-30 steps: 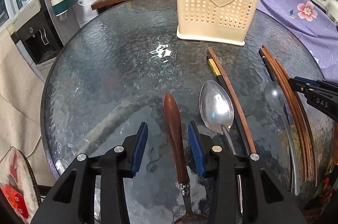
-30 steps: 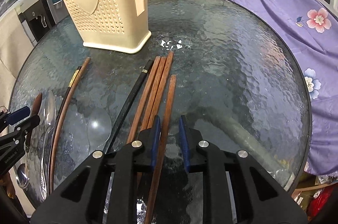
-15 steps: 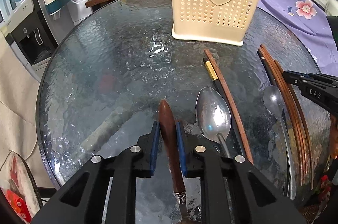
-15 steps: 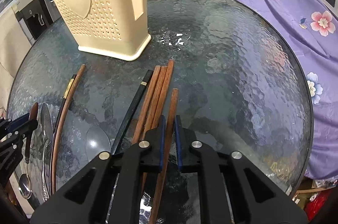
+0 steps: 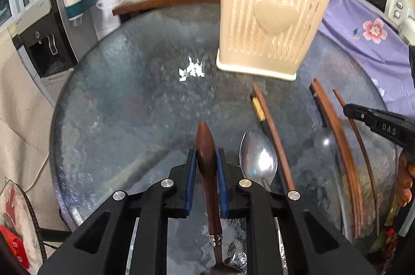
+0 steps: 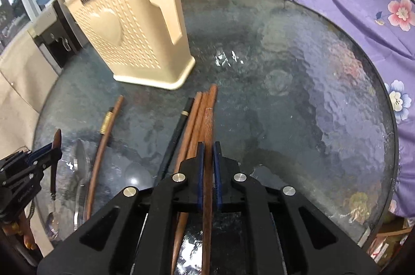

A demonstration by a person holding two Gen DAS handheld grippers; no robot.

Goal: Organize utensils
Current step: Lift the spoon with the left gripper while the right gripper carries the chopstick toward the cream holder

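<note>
Far left, beyond the round glass worktop [image 5: 109,98]: water dispenser [image 5: 44,41] against the wall.

Left hand-held gripper [image 5: 206,184]: clamped shut on a wooden handle [image 5: 205,145], blue pads pressing both sides, rounded tip poking forward past the fingers, metal neck running back beneath the camera.

Just right of it: steel spoon [image 5: 258,162] flat on the glass, bowl up. Next over: brown chopstick [image 5: 272,132] beside a black one with a gold band [image 5: 258,107]. Beyond these, toward the far edge: cream holder [image 5: 269,25] standing upright, heart on its face.

Further right: second spoon [image 5: 323,142], partly under a bundle of brown chopsticks [image 6: 197,124] with one black chopstick [image 6: 179,129] along its left side.

Right hand-held gripper [image 6: 208,171]: closed on a single brown chopstick [image 6: 208,124], rightmost of the group, its tip raised off the glass in the left view.

Far right: purple floral cloth [image 6: 363,5] draped at the worktop's edge.
</note>
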